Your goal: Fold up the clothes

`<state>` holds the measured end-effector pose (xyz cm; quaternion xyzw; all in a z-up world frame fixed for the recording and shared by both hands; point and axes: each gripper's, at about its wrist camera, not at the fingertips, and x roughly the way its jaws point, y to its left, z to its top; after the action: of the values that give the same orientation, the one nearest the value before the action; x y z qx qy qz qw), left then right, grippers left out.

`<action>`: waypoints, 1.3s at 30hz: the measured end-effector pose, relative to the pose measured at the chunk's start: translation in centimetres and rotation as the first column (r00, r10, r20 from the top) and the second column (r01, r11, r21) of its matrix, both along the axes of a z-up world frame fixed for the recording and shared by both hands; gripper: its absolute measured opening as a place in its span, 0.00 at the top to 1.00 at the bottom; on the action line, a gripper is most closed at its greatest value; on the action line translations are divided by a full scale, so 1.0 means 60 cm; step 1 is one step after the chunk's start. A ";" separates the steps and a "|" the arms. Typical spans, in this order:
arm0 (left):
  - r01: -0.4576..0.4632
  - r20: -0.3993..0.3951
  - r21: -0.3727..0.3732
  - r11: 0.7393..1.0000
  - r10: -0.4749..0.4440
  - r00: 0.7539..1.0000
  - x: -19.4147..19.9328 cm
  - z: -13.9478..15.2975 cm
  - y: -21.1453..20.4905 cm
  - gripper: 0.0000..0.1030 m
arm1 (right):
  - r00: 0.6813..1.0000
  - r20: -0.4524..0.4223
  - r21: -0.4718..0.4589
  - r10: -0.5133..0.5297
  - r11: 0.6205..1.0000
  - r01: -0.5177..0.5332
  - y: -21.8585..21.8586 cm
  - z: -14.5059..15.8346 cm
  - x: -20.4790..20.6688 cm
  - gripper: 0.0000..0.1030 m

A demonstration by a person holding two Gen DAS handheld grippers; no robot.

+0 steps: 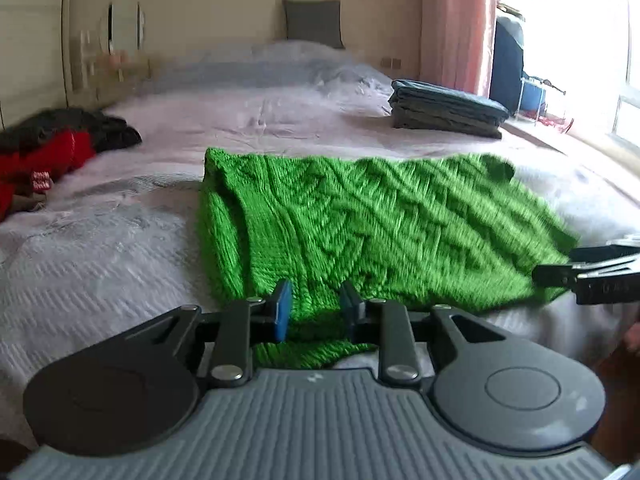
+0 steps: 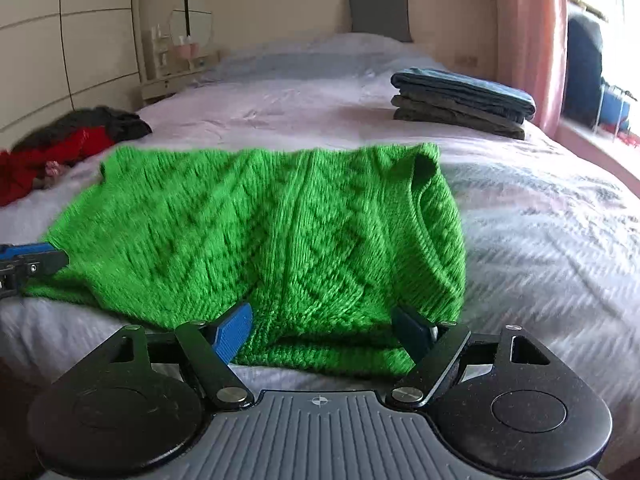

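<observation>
- Bright green cable-knit sweater [image 2: 256,232] lies folded on the bed, long axis running left-right across the near edge, rounded fold at the right end, chunky diamond-and-rope texture.
- Left gripper [image 1: 316,308]: blue ribbed pads part-open, straddling the sweater's near hem; can't tell if touching.
- Right gripper [image 2: 324,330]: jaws wide open over the near hem, nothing held.
- Pale quilted zigzag bedspread [image 2: 540,232] beneath.
- Stack of folded dark blue-grey clothes [image 2: 460,100] far right.
- Red and dark crumpled garments [image 1: 48,148] far left.
</observation>
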<state>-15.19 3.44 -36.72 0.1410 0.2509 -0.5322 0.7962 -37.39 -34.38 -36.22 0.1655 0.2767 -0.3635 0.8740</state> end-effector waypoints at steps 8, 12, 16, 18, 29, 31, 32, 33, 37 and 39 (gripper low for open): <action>0.006 -0.098 -0.090 0.996 -0.015 0.995 0.152 0.106 -0.058 0.72 | 0.979 0.186 0.026 -0.085 0.996 0.082 -0.156 0.094 -0.004 0.32; -0.030 -0.081 -0.065 0.997 0.024 0.996 0.204 0.106 -0.127 0.73 | 0.988 0.133 0.002 -0.077 0.997 0.078 -0.227 0.086 0.049 0.45; -0.011 -0.080 -0.026 1.000 0.009 0.997 0.229 0.082 -0.190 0.73 | 0.996 0.073 -0.021 -0.050 0.998 0.051 -0.284 0.060 0.101 0.46; -0.001 -0.073 0.003 1.000 0.001 0.997 0.240 0.058 -0.219 0.73 | 0.999 0.004 -0.047 -0.040 0.998 0.040 -0.312 0.033 0.124 0.46; -0.043 -0.109 0.092 0.995 0.053 0.993 0.293 -0.052 -0.244 0.83 | 0.998 -0.059 0.016 0.020 1.000 -0.019 -0.381 -0.070 0.102 0.47; -0.056 -0.133 0.083 0.995 0.067 0.989 0.299 -0.029 -0.241 0.85 | 0.999 -0.038 0.030 -0.014 0.999 0.016 -0.379 -0.043 0.097 0.46; -0.065 -0.133 0.076 0.995 0.075 0.988 0.298 -0.012 -0.239 0.85 | 0.999 -0.028 0.020 -0.041 0.999 0.041 -0.377 -0.026 0.097 0.46; -0.075 -0.133 0.068 0.995 0.083 0.988 0.298 0.005 -0.237 0.85 | 0.998 -0.017 0.004 -0.055 0.998 0.055 -0.372 -0.006 0.101 0.46; -0.021 -0.092 0.053 0.998 0.026 0.995 0.264 0.050 -0.272 0.83 | 0.999 0.004 -0.049 0.041 0.998 -0.040 -0.342 0.035 0.154 0.46; 0.042 -0.082 0.065 0.997 -0.037 0.996 0.240 0.046 -0.301 0.82 | 0.995 -0.035 -0.064 0.096 0.993 -0.098 -0.330 0.029 0.192 0.46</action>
<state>-0.80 -14.65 -33.96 0.1508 0.2975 -0.5445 0.7696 -25.87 -54.19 -34.49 0.1172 0.2860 -0.3321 0.8912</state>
